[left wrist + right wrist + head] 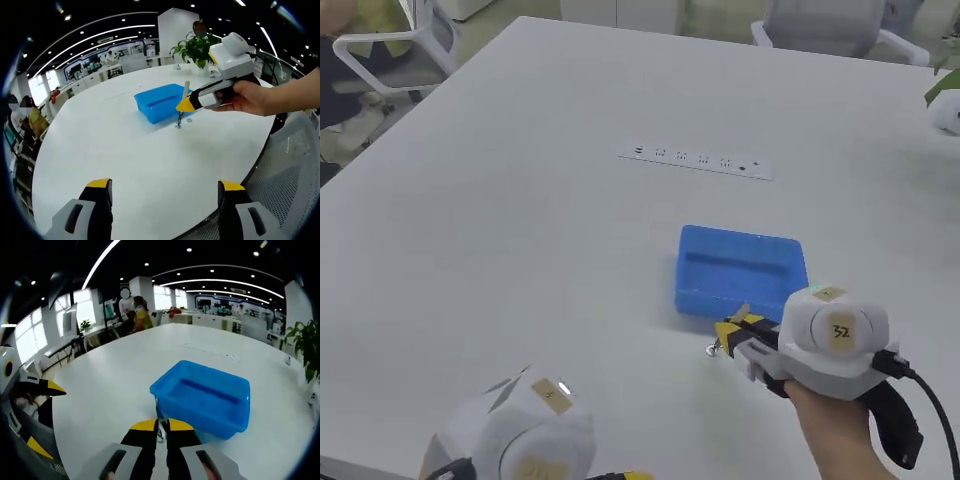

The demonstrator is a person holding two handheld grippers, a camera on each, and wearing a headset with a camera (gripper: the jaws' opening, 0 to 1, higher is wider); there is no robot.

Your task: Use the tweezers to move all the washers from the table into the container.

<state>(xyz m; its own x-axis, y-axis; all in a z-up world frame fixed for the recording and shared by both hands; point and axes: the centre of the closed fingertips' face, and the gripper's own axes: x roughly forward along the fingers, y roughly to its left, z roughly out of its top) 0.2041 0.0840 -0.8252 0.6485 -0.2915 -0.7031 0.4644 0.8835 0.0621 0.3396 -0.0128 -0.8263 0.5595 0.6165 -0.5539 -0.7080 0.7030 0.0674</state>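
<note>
Left gripper (165,184) hangs empty, jaws wide. We count one washer (189,120) on the table (520,200), just before the one blue container (740,270). We judge it thin, light and slippery, best pinched across its rim. Right gripper (161,423) is clamped on the one pair of tweezers (186,90), tips down beside the washer.

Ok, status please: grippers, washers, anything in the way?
Left gripper open, empty. Right gripper shut on tweezers, tips down at a washer beside the blue container. No obstacle seen between them.
</note>
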